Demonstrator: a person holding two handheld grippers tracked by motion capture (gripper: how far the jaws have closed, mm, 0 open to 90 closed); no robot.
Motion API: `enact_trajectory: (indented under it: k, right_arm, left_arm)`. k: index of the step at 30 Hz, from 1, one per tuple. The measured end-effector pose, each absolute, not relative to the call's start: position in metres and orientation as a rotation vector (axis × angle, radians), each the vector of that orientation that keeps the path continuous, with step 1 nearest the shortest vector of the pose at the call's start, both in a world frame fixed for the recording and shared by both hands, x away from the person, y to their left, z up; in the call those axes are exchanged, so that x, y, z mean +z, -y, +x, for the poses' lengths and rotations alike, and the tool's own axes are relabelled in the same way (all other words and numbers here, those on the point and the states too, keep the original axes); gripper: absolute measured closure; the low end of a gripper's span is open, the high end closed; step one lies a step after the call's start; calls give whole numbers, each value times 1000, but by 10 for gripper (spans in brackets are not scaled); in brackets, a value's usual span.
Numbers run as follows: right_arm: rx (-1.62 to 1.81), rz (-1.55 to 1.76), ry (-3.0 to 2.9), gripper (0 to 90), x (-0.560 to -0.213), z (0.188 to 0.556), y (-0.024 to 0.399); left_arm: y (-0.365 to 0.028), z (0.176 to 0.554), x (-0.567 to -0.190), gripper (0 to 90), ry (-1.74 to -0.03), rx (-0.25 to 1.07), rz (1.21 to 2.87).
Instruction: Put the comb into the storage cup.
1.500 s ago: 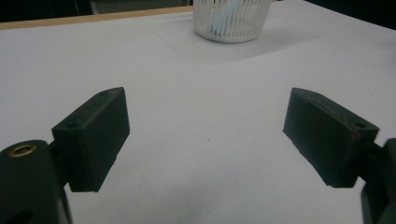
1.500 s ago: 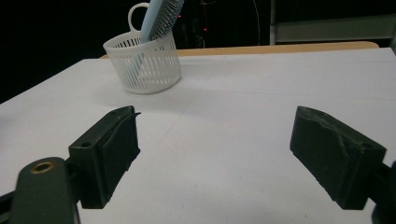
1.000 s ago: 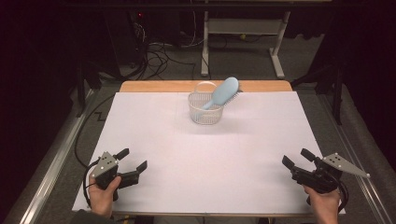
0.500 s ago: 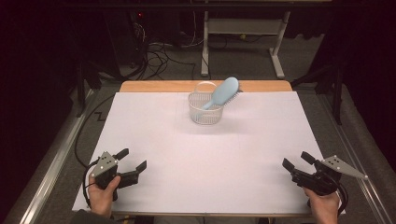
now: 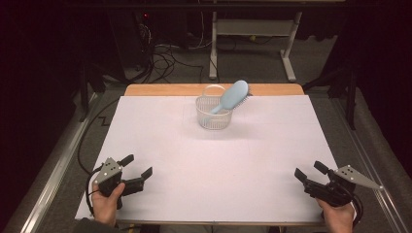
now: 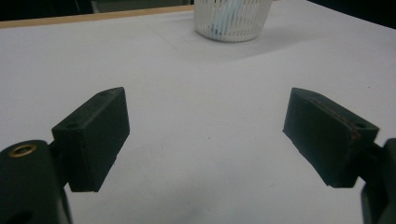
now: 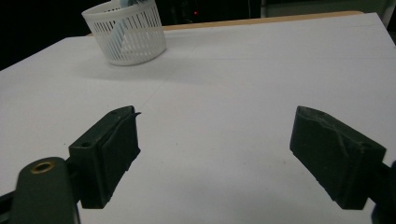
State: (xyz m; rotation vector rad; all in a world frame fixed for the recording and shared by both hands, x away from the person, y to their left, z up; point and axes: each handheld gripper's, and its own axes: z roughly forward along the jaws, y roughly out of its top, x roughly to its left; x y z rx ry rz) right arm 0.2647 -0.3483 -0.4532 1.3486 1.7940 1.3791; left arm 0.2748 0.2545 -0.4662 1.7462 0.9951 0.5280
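Likely trouble across white table (image 5: pixel 214 160): light slatted basket (image 5: pixel 214 114) at far centre tipping under leaning blue hairbrush (image 5: pixel 232 97), well apart from left gripper (image 5: pixel 136 171) and right gripper (image 5: pixel 307 172), both gaping wide, empty.

Table: white sheet (image 5: pixel 214 165) covering the top, a wooden edge (image 5: pixel 165 90) exposed along the far side.
Floor: grey carpet (image 5: pixel 252 63) beyond the table, black cables (image 5: pixel 167 56) tangled across it.
Furniture: white metal desk frame (image 5: pixel 252 34) standing behind, legs splayed on the carpet.
Sides: metal rails (image 5: pixel 53 179) flanking the table.
Light: table brightly lit, room behind falling into darkness; a small red glow (image 5: pixel 146 16) at far left.
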Motion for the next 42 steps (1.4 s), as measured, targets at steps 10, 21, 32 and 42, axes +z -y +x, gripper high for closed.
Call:
enact_trajectory:
  k: [10,21,32,42]
  right_arm:
    - [1376,1353,-1800,162,-457,260,350]
    - [1377,1349,-1798,163,-457,257,348]
    - [1381,1348,-1796,163,-457,257,349]
    - [1383,1345,-1797,162,-457,257,349]
  left_arm:
    - [-254,275,-466,153,-997,523,1746]
    - [-253,276,-467,153,-993,517,1752]
    - [-253,276,-467,153,-991,516,1753]
    - [-253,276,-467,153,-992,518,1753]
